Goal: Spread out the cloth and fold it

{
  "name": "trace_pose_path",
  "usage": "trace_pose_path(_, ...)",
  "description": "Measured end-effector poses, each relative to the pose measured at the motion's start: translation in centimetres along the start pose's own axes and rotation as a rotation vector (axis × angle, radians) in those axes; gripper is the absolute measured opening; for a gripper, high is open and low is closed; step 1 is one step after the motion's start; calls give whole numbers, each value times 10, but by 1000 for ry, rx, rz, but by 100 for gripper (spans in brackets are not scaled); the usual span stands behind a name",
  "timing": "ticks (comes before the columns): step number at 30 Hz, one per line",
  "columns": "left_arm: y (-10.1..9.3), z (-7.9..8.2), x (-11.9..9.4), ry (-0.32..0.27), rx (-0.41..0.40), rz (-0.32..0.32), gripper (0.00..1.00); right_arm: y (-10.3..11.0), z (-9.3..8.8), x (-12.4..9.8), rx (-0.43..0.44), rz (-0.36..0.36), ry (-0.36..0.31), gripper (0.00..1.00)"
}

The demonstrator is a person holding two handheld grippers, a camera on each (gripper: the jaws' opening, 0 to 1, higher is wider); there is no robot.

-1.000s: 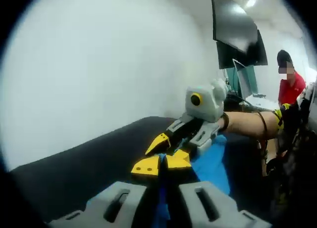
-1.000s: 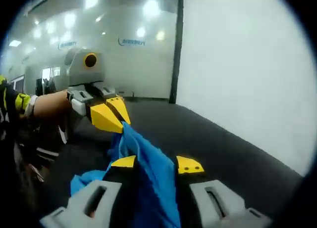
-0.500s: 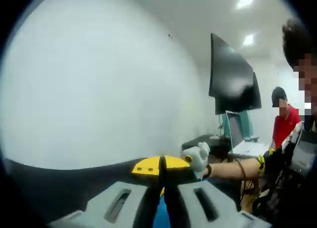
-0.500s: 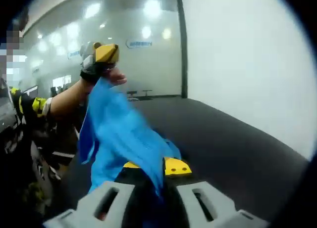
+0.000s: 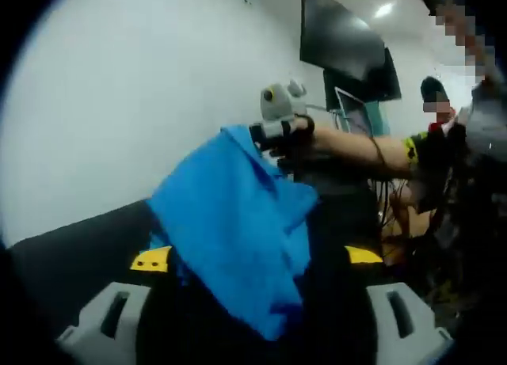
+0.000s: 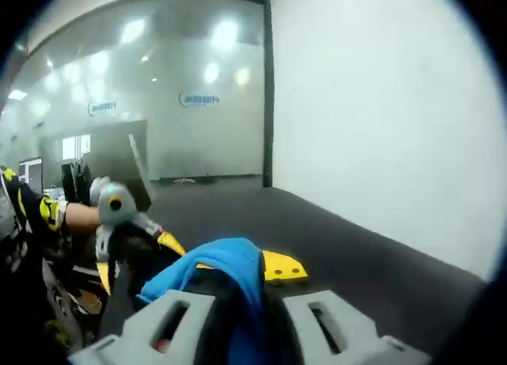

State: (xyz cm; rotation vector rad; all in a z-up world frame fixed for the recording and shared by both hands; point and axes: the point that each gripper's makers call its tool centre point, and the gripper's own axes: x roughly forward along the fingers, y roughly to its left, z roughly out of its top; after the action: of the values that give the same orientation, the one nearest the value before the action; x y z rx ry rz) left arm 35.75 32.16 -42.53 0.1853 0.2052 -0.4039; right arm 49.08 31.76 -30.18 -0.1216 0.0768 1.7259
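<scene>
Cloth: the soft bright blue cloth (image 5: pixel 238 238) hangs in the air above the dark flat desk (image 6: pixel 333 238), not lying on it. It is bunched, not spread.
Left tool: the grey tool with yellow tips (image 5: pixel 257 258) has its jaws wide apart. The cloth drapes between them and does not look pinched.
Right tool: the other grey and yellow tool (image 6: pixel 245 270) has its jaws closed on a fold of the cloth. In the left gripper view it holds the cloth's top edge up high (image 5: pixel 273 131).
Risk: the cloth hangs from one tool, I think. If that grip slips, it may drop in a heap on the desk.
Risk: the left tool may bite a thick bunch, not a corner. Then the cloth stays twisted and will not spread flat.
</scene>
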Motion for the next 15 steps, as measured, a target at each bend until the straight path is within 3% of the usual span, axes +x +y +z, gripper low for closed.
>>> trace_pose_path(2,-3,-22,7,63,37,28,62,-6,7,-3,34,-37,-29,7)
trace_pose_path(4,-5,-39,12,155,70,35,56,-4,11,-5,41,-27,-46,7)
trace_pose_path(5,-3,-38,15,150,88,41,53,0,11,-6,40,-18,-46,7)
trace_pose_path(6,-1,-26,16,85,82,41,39,5,10,-7,24,-8,-35,7)
trace_pose_path(8,15,-10,11,66,56,107,9,9,9,-10,-18,-14,-16,7)
trace_pose_path(10,24,3,4,61,54,117,3,5,13,-17,-39,-34,-18,7)
trace_pose_path(12,54,28,-11,18,96,235,2,-5,17,-25,-39,-76,-26,7)
trace_pose_path(13,70,46,-21,-2,112,301,2,-12,20,-30,-49,-106,-43,7)
trace_pose_path(15,94,101,-44,-124,113,396,1,-15,23,-35,-19,-116,-70,8)
